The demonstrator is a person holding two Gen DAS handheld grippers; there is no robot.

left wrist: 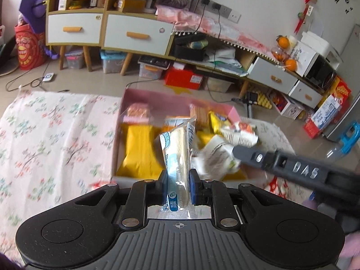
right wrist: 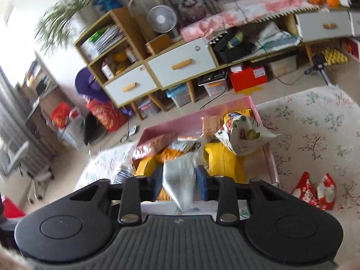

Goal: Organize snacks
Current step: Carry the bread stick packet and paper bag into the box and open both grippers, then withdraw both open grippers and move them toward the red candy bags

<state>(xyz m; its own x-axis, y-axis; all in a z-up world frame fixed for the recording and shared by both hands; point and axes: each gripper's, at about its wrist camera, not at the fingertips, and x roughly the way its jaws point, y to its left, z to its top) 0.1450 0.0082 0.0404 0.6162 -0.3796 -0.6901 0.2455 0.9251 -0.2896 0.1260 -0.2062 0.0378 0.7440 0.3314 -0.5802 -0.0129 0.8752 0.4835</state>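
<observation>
Bright daylight, window glare left; motion blur throughout; fisheye bending at edges.

The silvery crinkled snack packet (right wrist: 180, 180) is smeared by motion, its print unreadable; its lower tip is hidden behind the gripper body at six o'clock. The clear-wrapped pale bread stick (left wrist: 177, 157) also runs out of sight below. The pink cardboard box (left wrist: 157, 95) looks soft-edged

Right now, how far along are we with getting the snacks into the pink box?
Mostly done: the pink box already holds several packets, including yellow bags. In hand: the left gripper is shut on a clear blue-labelled pack, and the right gripper is shut on a white packet, both over the box. Left: release those two, then the red packets lying on the floral cloth.
</observation>
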